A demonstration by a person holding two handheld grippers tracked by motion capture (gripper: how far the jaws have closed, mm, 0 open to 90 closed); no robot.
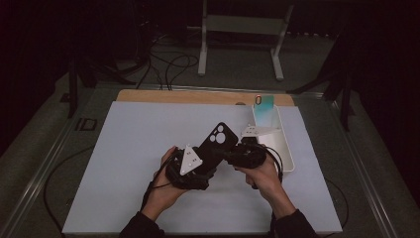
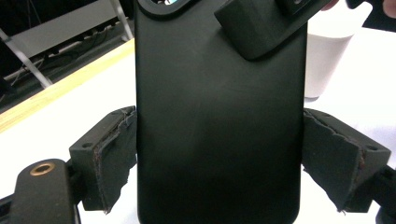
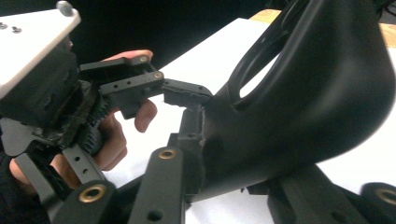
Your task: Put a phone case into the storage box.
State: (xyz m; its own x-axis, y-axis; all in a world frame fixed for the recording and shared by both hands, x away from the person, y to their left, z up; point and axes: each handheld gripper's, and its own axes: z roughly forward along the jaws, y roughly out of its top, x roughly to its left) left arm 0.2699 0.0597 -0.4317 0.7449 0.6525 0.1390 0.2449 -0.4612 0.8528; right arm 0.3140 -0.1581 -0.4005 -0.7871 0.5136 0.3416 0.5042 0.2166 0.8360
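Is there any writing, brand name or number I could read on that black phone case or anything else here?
None can be read.
Black phone case: plain, no logo or lettering visible.
Left tongs and right tongs: bare screws and holes, no labels.
Second phone case in the white tray: too small to tell.

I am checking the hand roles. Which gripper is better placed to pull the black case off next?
Probably the right gripper: it pinches the black case's upper edge near the camera cutout. The left gripper clamps both long sides, so it suits holding.
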